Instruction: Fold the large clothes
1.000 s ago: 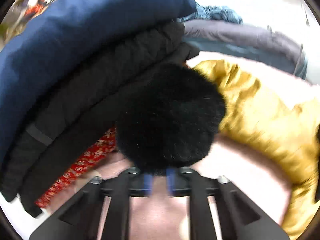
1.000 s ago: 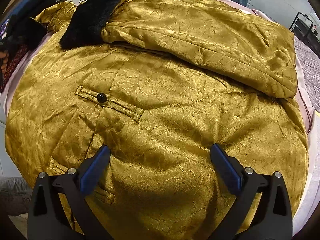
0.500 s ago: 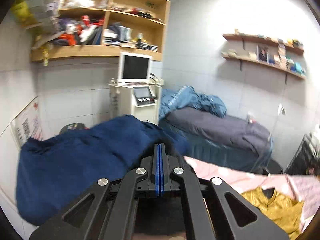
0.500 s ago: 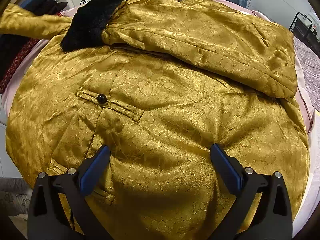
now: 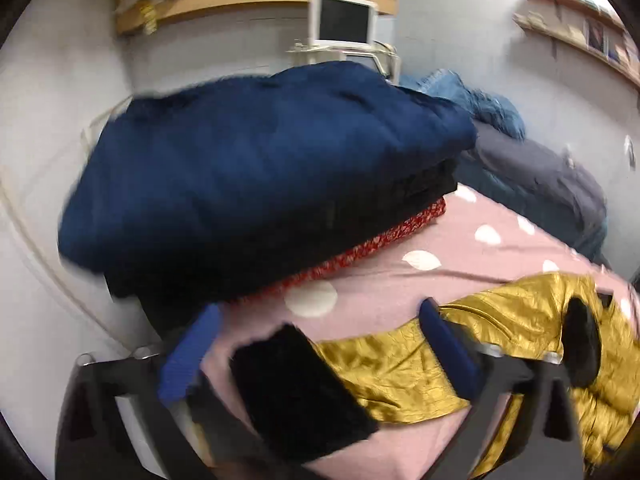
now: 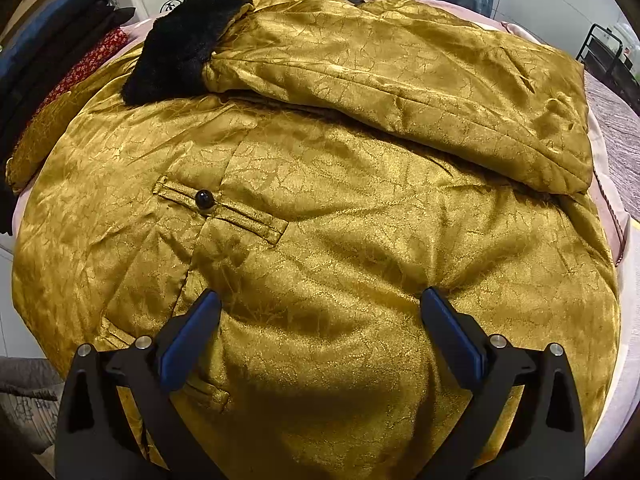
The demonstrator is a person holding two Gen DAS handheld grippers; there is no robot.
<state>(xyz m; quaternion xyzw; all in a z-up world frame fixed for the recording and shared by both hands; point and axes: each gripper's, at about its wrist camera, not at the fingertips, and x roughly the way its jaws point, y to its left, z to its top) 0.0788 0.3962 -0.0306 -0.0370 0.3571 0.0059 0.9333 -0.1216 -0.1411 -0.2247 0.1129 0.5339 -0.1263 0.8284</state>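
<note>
Gold coat [image 6: 320,208] | black fur cuff [image 6: 180,52] | no legible writing

A bed [image 5: 472,248] carries everything here, spread with a pink cover dotted with white spots. On it lies a gold coat [image 6: 320,208], opened out flat and filling most of the surface, one sleeve [image 6: 400,80] folded across its top with a black fur cuff [image 6: 180,44] at the end. The other sleeve [image 5: 392,364] stretches out over the pink cover, ending in its own black cuff [image 5: 296,396]. Near the bed's far corner sits a stack of folded clothes [image 5: 260,176]: navy on top, black beneath, red patterned cloth [image 5: 360,252] lowest.
</note>
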